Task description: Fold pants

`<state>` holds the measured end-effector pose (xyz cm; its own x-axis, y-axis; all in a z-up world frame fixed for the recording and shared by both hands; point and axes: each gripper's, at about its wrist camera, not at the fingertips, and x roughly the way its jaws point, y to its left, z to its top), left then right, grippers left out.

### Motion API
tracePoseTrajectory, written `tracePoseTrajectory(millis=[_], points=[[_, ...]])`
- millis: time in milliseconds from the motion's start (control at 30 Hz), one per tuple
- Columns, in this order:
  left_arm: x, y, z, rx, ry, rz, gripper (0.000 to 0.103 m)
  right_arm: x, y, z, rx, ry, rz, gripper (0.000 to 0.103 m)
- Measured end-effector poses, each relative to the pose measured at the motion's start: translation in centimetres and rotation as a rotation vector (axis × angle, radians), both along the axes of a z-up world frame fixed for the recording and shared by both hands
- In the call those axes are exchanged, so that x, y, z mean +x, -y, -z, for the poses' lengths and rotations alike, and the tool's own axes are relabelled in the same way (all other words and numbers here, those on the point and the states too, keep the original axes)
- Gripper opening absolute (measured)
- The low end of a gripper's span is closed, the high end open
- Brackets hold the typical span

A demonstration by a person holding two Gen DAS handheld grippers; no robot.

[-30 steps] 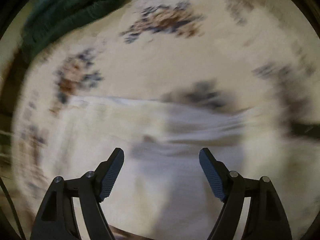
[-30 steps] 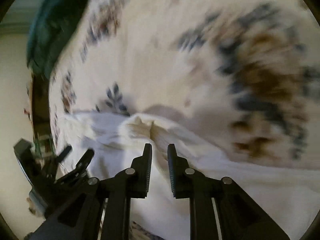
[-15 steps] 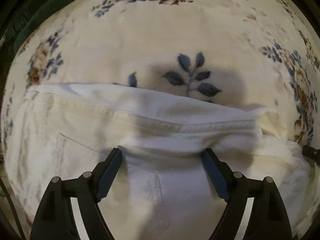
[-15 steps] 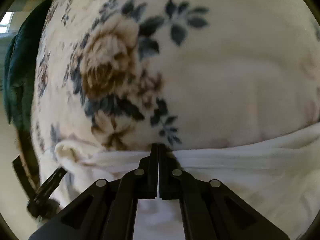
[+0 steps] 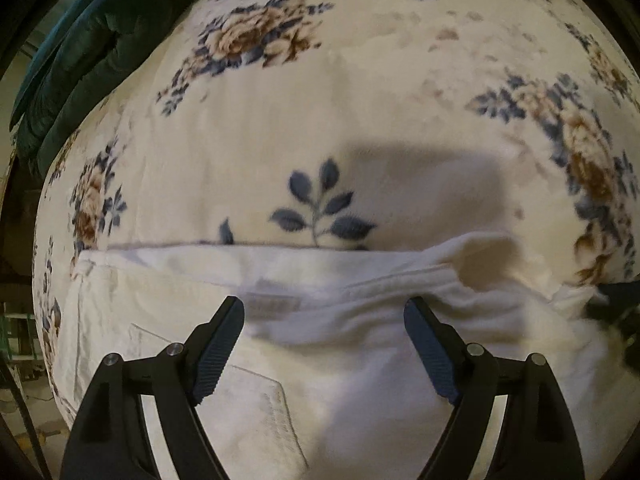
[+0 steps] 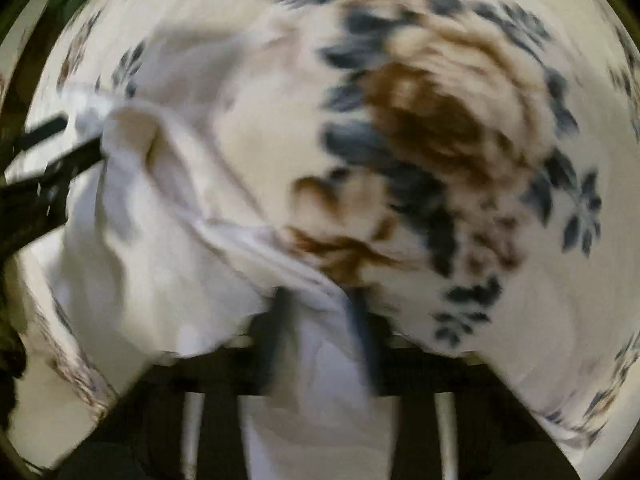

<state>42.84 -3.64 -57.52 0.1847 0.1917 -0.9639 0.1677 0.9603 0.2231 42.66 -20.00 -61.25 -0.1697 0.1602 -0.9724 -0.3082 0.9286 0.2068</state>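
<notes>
White pants [image 5: 320, 360] lie on a floral blanket [image 5: 340, 100], the waistband running across the left wrist view with a back pocket at lower left. My left gripper [image 5: 324, 320] is open wide just above the waistband, holding nothing. In the blurred right wrist view the pants [image 6: 160, 260] are bunched at left, and my right gripper [image 6: 320, 308] has its jaws parted with the white cloth edge lying between them. The left gripper shows there as a dark shape [image 6: 52, 168] at the left edge.
A dark green cushion or quilt [image 5: 92, 52] lies at the blanket's far left. The cream blanket with blue and brown flowers [image 6: 440, 140] covers the whole surface. A dark shape, the other gripper [image 5: 616, 304], shows at the right edge.
My right gripper was shut on the waistband edge half a second ago; its jaws have now parted and it is moving fast. My left gripper stays open and has pulled back slightly.
</notes>
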Motion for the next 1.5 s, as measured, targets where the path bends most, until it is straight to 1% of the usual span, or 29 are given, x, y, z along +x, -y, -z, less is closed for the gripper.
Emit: tracePoseTrajectory(millis=[33, 133, 200, 233, 267, 333, 400, 433, 500, 533, 567, 700, 733, 767, 833, 900, 967, 1000, 1033, 1067, 1100, 1133, 1167, 1233, 1300, 1333, 1367, 1400, 1500], points=[[-0.1, -0.3, 0.2, 0.003, -0.004, -0.005, 0.083, -0.1, -0.2, -0.5, -0.026, 0.033, 0.000, 0.008], [-0.7, -1.6, 0.9, -0.001, -0.009, -0.026, 0.085, -0.4, 1.7, -2.6, -0.013, 0.133, 0.141, 0.002], [-0.4, -2.3, 1.2, -0.010, -0.015, -0.046, 0.087, -0.3, 4.8, -2.9, -0.085, 0.196, 0.271, 0.000], [-0.3, -2.6, 1.2, -0.021, -0.021, -0.058, 0.087, -0.2, 6.8, -2.0, -0.073, 0.149, 0.359, 0.000], [-0.1, -2.8, 1.1, -0.025, -0.025, -0.065, 0.087, -0.3, 9.2, -0.6, -0.006, 0.067, 0.484, 0.001], [0.1, -3.0, 0.5, -0.034, -0.025, -0.074, 0.087, -0.7, 10.9, 0.2, 0.130, 0.001, 0.574, 0.002], [0.3, -3.1, -0.4, -0.024, -0.005, -0.080, 0.087, -0.5, 9.8, -1.2, 0.208, 0.015, 0.504, 0.005], [0.3, -3.1, -0.8, -0.018, 0.009, -0.080, 0.087, -0.3, 8.6, -2.1, 0.223, 0.038, 0.447, 0.011], [0.4, -3.0, -1.7, 0.003, 0.036, -0.075, 0.087, 0.2, 5.1, -3.5, 0.271, 0.064, 0.322, 0.040], [0.4, -2.8, -2.1, 0.015, 0.054, -0.069, 0.087, 0.5, 3.1, -4.0, 0.276, 0.067, 0.240, 0.064], [0.4, -2.7, -2.5, 0.029, 0.066, -0.063, 0.087, 0.4, 0.0, -4.1, 0.252, 0.079, 0.145, 0.069], [0.4, -3.0, -2.8, 0.077, 0.085, -0.031, 0.087, -1.7, -7.3, -2.5, 0.081, 0.108, -0.215, 0.069], [0.4, -3.0, -2.7, 0.080, 0.081, -0.027, 0.087, -2.7, -9.1, -1.6, 0.021, 0.127, -0.322, 0.063], [0.6, -3.4, -2.5, 0.079, 0.077, -0.027, 0.087, -2.9, -9.6, -1.1, -0.009, 0.133, -0.360, 0.035], [0.5, -3.7, -2.6, 0.077, 0.079, -0.029, 0.087, -2.5, -9.4, -0.2, 0.054, 0.060, -0.287, 0.022], [0.7, -4.4, -2.4, 0.070, 0.078, -0.036, 0.087, -1.0, -7.2, 0.1, 0.201, -0.058, -0.143, 0.017], [0.5, -4.4, -2.0, 0.071, 0.064, -0.040, 0.087, 1.0, -2.8, 1.7, 0.438, -0.247, 0.128, 0.015], [0.6, -4.5, -1.5, 0.078, 0.050, -0.041, 0.087, 1.6, -0.4, 3.1, 0.495, -0.313, 0.260, 0.014], [0.7, -4.8, -0.8, 0.087, 0.033, -0.046, 0.087, 2.0, 1.9, 4.8, 0.488, -0.349, 0.385, 0.012], [0.6, -4.9, -0.6, 0.087, 0.025, -0.051, 0.087, 2.2, 4.3, 6.4, 0.340, -0.337, 0.453, 0.002], [0.6, -5.0, -0.4, 0.082, 0.018, -0.058, 0.087, 2.1, 5.5, 6.9, 0.281, -0.321, 0.475, 0.001], [0.6, -5.1, -0.5, 0.077, 0.018, -0.060, 0.087, 2.1, 6.0, 6.9, 0.314, -0.319, 0.504, 0.001], [0.6, -5.1, -0.7, 0.076, 0.022, -0.056, 0.087, 2.2, 6.1, 6.1, 0.312, -0.290, 0.499, 0.004], [0.6, -4.9, -1.2, 0.076, 0.034, -0.038, 0.087, 2.2, 4.9, 3.1, 0.247, -0.169, 0.381, 0.012], [0.6, -4.7, -1.7, 0.072, 0.043, -0.029, 0.087, 1.7, 2.4, -0.7, 0.211, -0.050, 0.204, 0.042], [0.6, -4.6, -2.0, 0.067, 0.049, -0.024, 0.087, 1.0, 1.1, -1.9, 0.203, -0.018, 0.119, 0.068], [0.6, -4.4, -2.3, 0.066, 0.057, -0.018, 0.087, 1.1, -0.6, -3.2, 0.191, 0.014, 0.048, 0.073], [0.5, -4.2, -2.6, 0.065, 0.067, -0.013, 0.087, 0.4, -1.4, -3.9, 0.164, 0.040, -0.014, 0.073], [0.3, -3.5, -3.2, 0.055, 0.082, 0.004, 0.087, -0.1, -2.7, -2.5, -0.025, 0.066, -0.093, 0.073]])
